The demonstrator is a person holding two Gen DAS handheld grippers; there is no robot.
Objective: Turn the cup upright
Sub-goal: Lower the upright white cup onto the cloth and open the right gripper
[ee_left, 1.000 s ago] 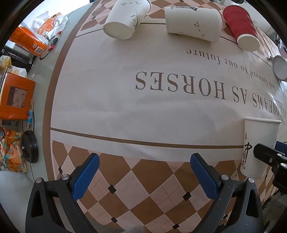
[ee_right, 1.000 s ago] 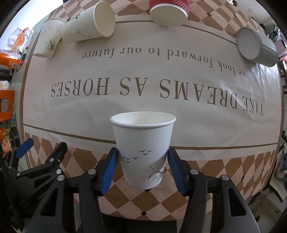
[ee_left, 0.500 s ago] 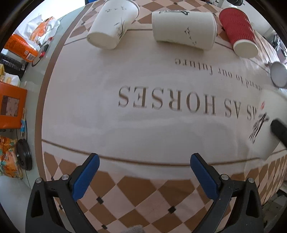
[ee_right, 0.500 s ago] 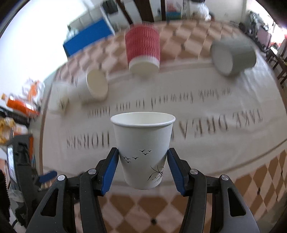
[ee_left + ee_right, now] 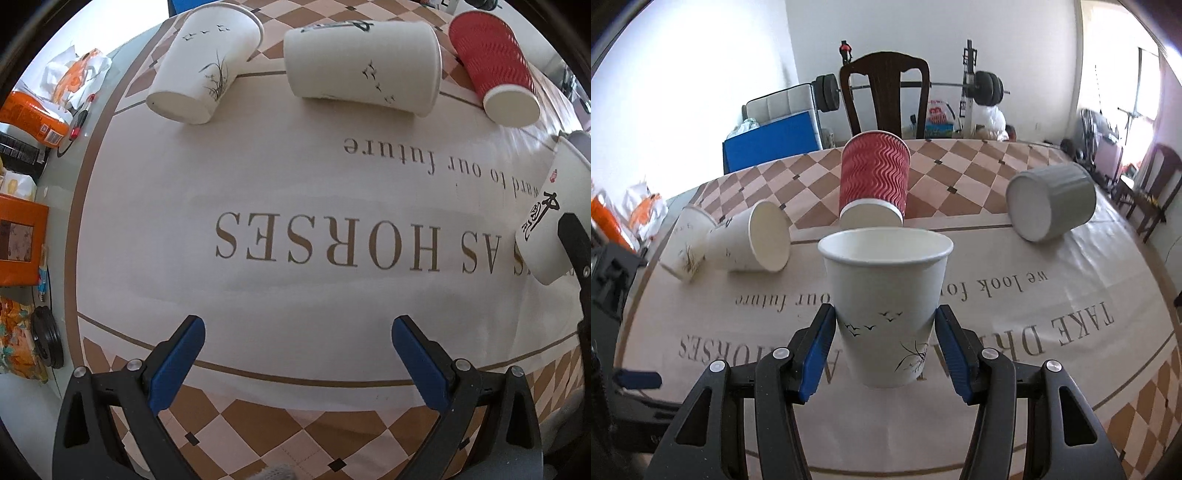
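Left gripper: jaws wide apart, nothing between them, hanging over the tablecloth near the checkered border.

Left wrist view, 11 to 2 o'clock: grass-print cup on its side, base toward me; bird-print cup on its side, mouth to the right; red cup on its side, base toward me. All three are yet to be flipped, I'd say.

Right gripper: blue pads pressed on both sides of the white cup, low on the wall, near the base. Cup is mouth-up and roughly vertical in the right wrist view, though the left view shows it leaning at 3 o'clock. Can't tell if the base touches the cloth.

Behind it, right wrist view: the two white cups at 10 o'clock, red one at 12, gray cup on its side at 2.

Handling, my read: thin paper, empty, very light. The wall dents easily and the rim is the only stiff part. The low grip is fine for setting it down, but keep the squeeze gentle. It's top-wide, so it tips easily. I'd want the base flat on the cloth before easing the jaws off.
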